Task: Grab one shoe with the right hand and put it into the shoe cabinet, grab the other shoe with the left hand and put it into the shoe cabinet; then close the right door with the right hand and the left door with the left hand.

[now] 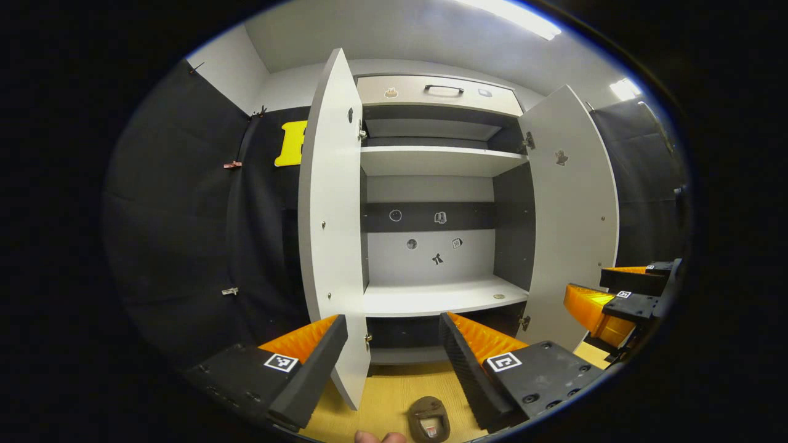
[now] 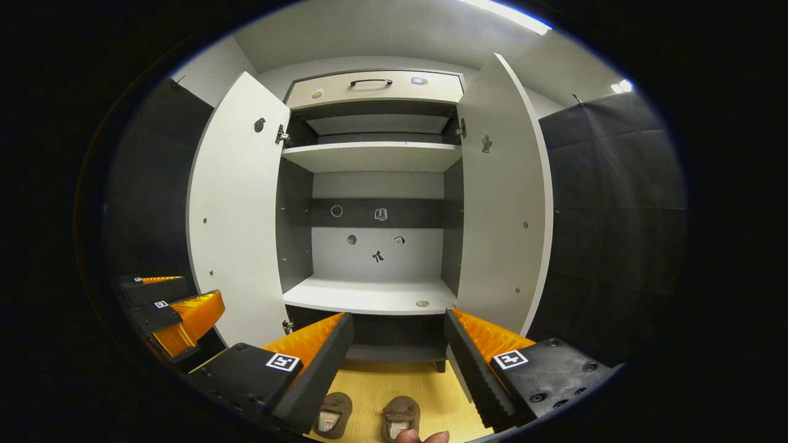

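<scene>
A: Nearest the lens in the right gripper view — the right claw (image 2: 399, 344), fingers spread wide with nothing between them. Just beyond, two shoes (image 2: 368, 417) sit side by side on the floor (image 2: 394, 378), toes toward the cabinet (image 2: 375, 203).

B: And the left claw (image 1: 394, 347)?

A: Spread too, holding nothing. In its own view one shoe (image 1: 429, 418) lies on the floor below its fingers, and a fingertip shows at the bottom edge beside it.

B: The doors?

A: Both swung open. The left door (image 2: 237, 209) and right door (image 2: 502, 197) stand out toward the cameras, baring the shelves. The lower shelf (image 2: 369, 295) carries a small round thing near its front edge — I cannot tell what it is. A drawer (image 2: 375, 86) with a dark handle sits on top.

B: Do the claws see each other?

A: Yes. The left claw shows at the lower left of the right gripper view, apart from the left door, and the right claw appears at the far right of the left gripper view, near the right door.
</scene>
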